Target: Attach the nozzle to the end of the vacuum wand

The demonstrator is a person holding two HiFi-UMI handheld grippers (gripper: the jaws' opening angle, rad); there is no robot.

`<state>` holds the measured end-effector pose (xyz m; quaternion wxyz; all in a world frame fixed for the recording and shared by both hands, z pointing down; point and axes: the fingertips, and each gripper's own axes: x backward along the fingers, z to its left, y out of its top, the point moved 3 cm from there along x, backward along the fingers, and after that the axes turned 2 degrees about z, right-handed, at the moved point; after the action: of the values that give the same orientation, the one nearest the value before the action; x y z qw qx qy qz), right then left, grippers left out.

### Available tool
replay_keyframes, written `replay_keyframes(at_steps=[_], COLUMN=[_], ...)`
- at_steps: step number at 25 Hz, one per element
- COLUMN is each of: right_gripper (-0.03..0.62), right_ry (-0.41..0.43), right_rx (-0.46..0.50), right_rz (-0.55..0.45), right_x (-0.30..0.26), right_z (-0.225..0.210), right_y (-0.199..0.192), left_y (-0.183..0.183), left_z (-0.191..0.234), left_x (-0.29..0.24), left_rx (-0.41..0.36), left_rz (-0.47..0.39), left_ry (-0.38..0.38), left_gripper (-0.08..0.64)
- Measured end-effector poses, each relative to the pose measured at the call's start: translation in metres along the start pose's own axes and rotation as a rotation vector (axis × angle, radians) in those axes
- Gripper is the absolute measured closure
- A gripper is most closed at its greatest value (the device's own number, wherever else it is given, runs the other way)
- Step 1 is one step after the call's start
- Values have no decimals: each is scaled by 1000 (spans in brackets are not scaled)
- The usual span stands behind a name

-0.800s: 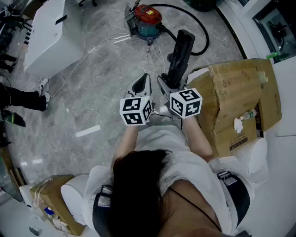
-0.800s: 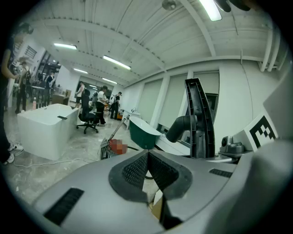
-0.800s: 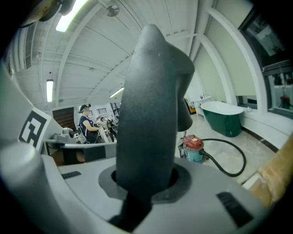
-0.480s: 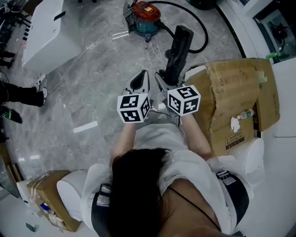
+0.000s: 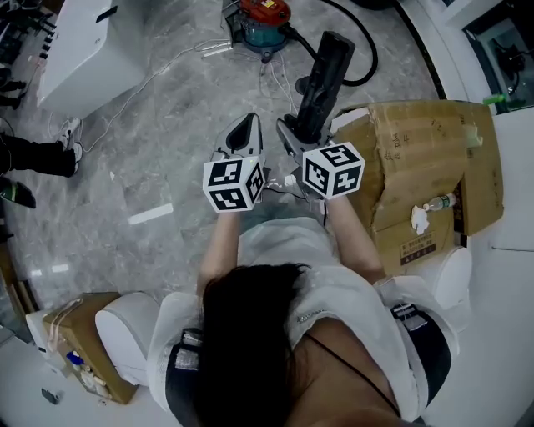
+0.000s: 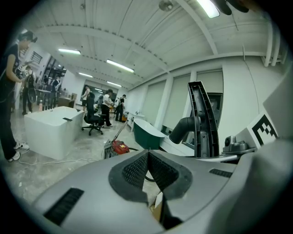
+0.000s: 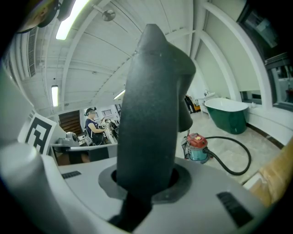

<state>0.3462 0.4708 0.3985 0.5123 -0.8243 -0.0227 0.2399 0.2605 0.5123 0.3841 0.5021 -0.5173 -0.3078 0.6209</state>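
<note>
We are looking down over the person's head, and both grippers are sitting side by side in the middle of the frame, above a grey marble floor. The right gripper, right of centre, is clamping its jaws on the lower end of the black nozzle. In the right gripper view that dark body is filling the gap between the pads and rising straight up through the picture. From the gripper the nozzle is stretching toward the top of the frame, tilted slightly to the right.

A black hose is looping from the red vacuum canister at the top edge, swinging out to the right and curling back in behind the nozzle's upper part. In the left gripper view its elbow is coming right up against the nozzle at mid-height, though we are not able to tell whether the two are joined.

The left gripper, just left of centre, is pinched closed on nothing, its textured pads meeting in its own view. It is hanging just beside the nozzle without touching it.

To the right a crumpled cardboard box is lying with a small bottle on it. A white cabinet is standing at the upper left, and a bystander's legs are showing at the left edge.
</note>
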Motion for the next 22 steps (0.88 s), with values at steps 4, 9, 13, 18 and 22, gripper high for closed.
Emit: replay_keyframes(at_steps=[4, 9, 13, 18, 22], right_gripper=[512, 512, 514, 514, 513], right_ry=[1, 10, 10, -10, -34], right_rx=[-14, -34, -43, -44, -25], right_rz=[6, 11, 1, -3, 1], right_x=[7, 9, 11, 8, 1], right_z=[-5, -11, -17, -27, -32], right_y=[-6, -8, -6, -5, 0], left_y=[-8, -11, -8, -8, -7], left_z=[-5, -11, -13, -14, -10], left_x=[1, -3, -11, -19, -28], left_rx=[15, 10, -3, -16, -18], left_rz=[8, 19, 18, 20, 29], left_ry=[7, 0, -5, -16, -22], left_gripper=[557, 557, 557, 557, 557])
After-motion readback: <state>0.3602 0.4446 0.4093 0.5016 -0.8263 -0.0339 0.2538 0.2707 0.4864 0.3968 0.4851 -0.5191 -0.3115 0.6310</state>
